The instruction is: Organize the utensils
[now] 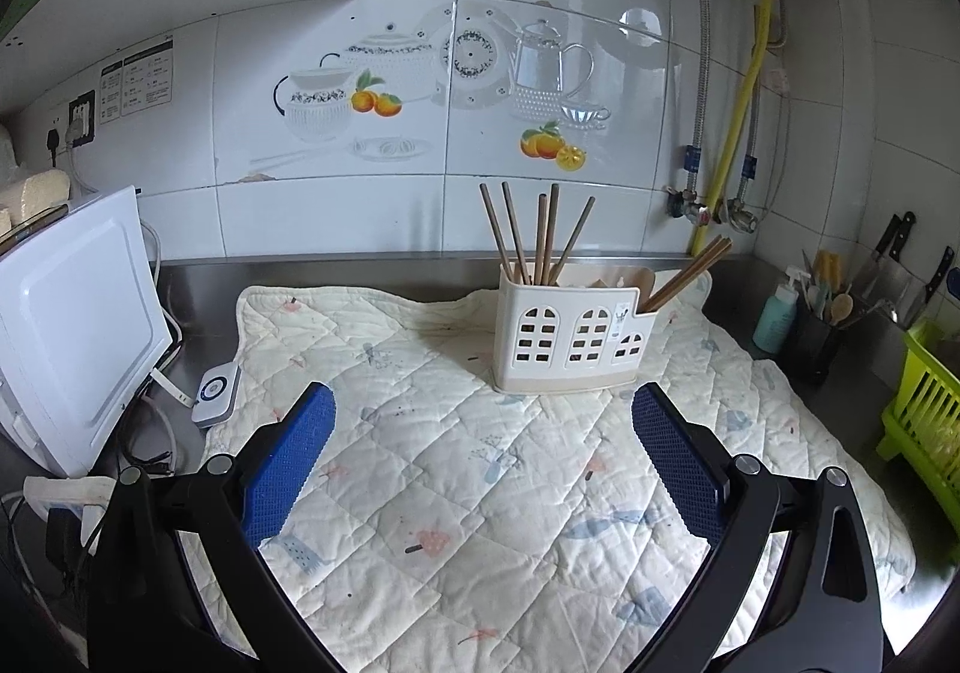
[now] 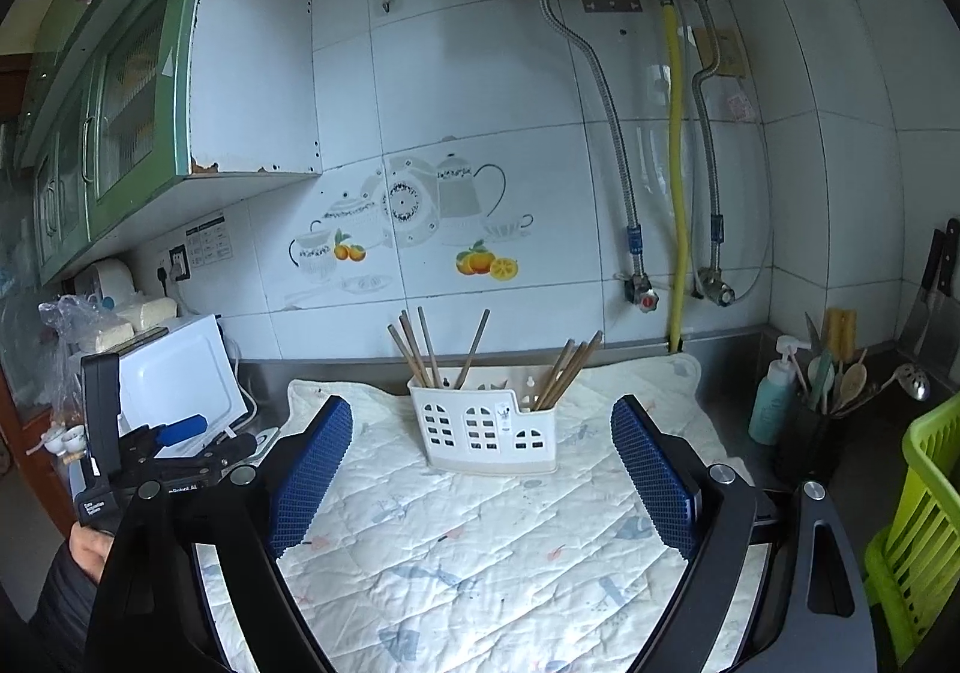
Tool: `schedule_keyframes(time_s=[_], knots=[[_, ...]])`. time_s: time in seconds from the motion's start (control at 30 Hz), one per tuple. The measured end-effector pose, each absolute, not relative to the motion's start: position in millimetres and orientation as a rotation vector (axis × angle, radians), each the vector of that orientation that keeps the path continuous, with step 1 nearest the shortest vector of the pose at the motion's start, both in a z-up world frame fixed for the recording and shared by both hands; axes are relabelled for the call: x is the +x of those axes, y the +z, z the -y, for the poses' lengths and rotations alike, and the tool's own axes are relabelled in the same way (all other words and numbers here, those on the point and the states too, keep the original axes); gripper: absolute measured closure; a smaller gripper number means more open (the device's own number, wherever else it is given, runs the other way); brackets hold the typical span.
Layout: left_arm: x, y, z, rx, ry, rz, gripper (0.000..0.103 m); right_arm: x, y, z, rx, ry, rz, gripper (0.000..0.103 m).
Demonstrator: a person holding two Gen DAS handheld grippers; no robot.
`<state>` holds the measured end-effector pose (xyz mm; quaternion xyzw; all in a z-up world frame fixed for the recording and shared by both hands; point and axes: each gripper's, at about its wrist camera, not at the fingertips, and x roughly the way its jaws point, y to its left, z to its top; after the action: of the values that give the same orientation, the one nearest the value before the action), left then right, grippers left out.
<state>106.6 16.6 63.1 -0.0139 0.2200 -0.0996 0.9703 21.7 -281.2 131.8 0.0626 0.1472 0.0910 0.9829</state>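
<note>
Stainless steel counter (image 1: 198, 277) runs along the tiled wall, with a cream quilted mat (image 1: 456, 469) spread over most of it. Sitting toward the back of that mat is the white plastic utensil caddy with little window cutouts (image 1: 570, 337), and it's already loaded: one bunch of brown wooden chopsticks (image 1: 528, 235) stands nearly upright in the left compartment, and another bunch of chopsticks (image 1: 684, 274) leans out to the right from the short end compartment. No loose utensils on the mat that I can see.

Both tools are empty. Left gripper (image 1: 483, 448) has its blue pads spread wide; right gripper (image 2: 480, 469) is the same. The caddy is dead ahead of each one, and its long axis runs left-right across both views. My guess is the left is a bit nearer, since the caddy looks bigger from there.
</note>
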Motion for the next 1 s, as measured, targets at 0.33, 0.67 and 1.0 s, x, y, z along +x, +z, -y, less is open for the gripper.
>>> schedule_keyframes(time_s=[0.33,0.67,1.0], knots=[[119.6,37.1,-26.3,-0.055,-0.167,-0.510,0.005,48.3,72.5,263.1,0.084,0.130,-0.429,0.018],[128.3,17.7,-25.7,-0.033,-0.137,-0.552,0.005,65.6,38.4,246.6,0.038,0.109,-0.508,0.018],[129.7,8.0,-26.1,0.001,-0.104,-0.577,0.005,76.6,21.5,236.0,0.012,0.100,-0.553,0.018]])
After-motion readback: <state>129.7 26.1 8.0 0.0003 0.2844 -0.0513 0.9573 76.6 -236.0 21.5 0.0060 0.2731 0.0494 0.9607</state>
